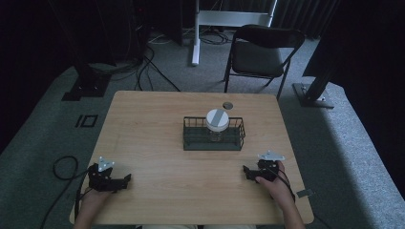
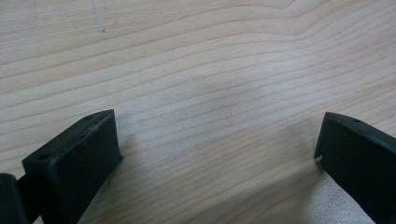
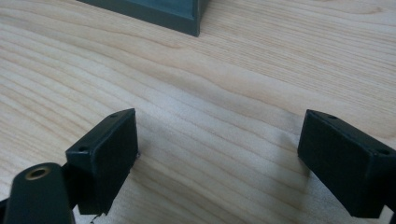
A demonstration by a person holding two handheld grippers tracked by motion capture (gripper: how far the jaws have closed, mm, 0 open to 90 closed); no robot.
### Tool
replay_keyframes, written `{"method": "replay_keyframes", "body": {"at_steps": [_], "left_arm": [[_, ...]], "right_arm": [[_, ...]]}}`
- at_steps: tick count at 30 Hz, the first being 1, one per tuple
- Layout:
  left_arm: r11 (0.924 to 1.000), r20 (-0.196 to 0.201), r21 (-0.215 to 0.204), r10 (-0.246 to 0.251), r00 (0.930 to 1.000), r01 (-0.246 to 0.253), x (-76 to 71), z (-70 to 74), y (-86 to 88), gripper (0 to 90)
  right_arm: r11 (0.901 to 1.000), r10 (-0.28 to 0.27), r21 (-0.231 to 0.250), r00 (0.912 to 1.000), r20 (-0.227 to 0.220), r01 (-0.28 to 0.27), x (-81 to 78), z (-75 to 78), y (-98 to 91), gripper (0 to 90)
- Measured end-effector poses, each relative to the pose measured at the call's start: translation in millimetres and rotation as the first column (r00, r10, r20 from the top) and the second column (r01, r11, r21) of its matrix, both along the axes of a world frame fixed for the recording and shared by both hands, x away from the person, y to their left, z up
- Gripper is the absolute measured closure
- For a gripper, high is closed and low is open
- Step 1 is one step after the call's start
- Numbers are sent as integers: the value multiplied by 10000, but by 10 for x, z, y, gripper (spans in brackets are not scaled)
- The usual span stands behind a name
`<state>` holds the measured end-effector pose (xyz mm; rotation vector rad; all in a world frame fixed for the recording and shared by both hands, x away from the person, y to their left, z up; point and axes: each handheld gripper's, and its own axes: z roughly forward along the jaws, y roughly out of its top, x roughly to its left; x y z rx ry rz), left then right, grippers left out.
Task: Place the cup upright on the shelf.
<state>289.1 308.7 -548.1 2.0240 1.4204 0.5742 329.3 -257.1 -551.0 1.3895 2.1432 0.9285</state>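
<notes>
My left gripper (image 1: 125,180) rested at the near left of the wooden table (image 1: 153,138), jaws spread wide over bare wood. My right gripper (image 1: 246,171) rested at the near right, jaws likewise spread and empty. A white-lidded jar (image 1: 217,122) stood inside the dark wire basket (image 1: 192,138) at the table's centre, well apart from both. A folding chair (image 1: 260,50) stood beyond.

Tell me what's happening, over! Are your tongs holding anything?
Left tongs open, empty, near table. Right tongs open, empty. Jar waiting in wire basket, mid-table. Nothing in the way.
</notes>
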Motion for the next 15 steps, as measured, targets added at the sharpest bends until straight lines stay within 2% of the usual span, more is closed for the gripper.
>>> {"method": "replay_keyframes", "body": {"at_steps": [15], "left_arm": [[10000,0,3,0,10000,0,0,0,0,2]], "right_arm": [[10000,61,-24,10000,3,-61,-14,-1,-8,116]]}}
